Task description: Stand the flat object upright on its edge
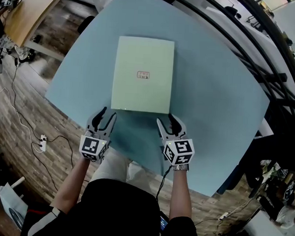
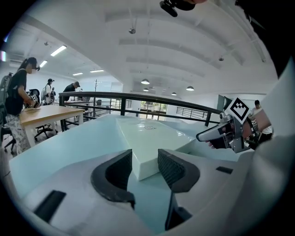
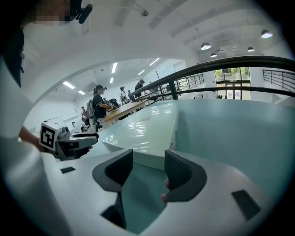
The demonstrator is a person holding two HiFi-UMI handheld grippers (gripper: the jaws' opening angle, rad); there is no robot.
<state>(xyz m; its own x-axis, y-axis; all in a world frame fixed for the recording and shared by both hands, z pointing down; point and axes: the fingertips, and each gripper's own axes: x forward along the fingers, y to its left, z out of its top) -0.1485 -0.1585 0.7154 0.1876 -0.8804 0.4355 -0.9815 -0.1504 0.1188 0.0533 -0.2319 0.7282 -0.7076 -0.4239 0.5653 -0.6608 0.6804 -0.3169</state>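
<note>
A flat pale green box [image 1: 143, 74] with a small red label lies face up on the teal table [image 1: 218, 109]. My left gripper [image 1: 105, 116] sits open just short of the box's near left corner [image 2: 139, 167], which shows between the jaws without touching the pads. At the near right corner [image 3: 152, 159] my right gripper [image 1: 168, 122] also stands open, the box edge just beyond its fingertips. Both grippers [image 2: 143, 166] [image 3: 148, 168] point forward and slightly down along the table. Nothing is held.
The table's near edge [image 1: 135, 161] runs just behind both grippers. A black railing [image 1: 251, 56] curves past the far right side. A wooden desk [image 1: 34, 8] stands at the far left, where people work. Cables and a power strip [image 1: 42, 142] lie on the wooden floor.
</note>
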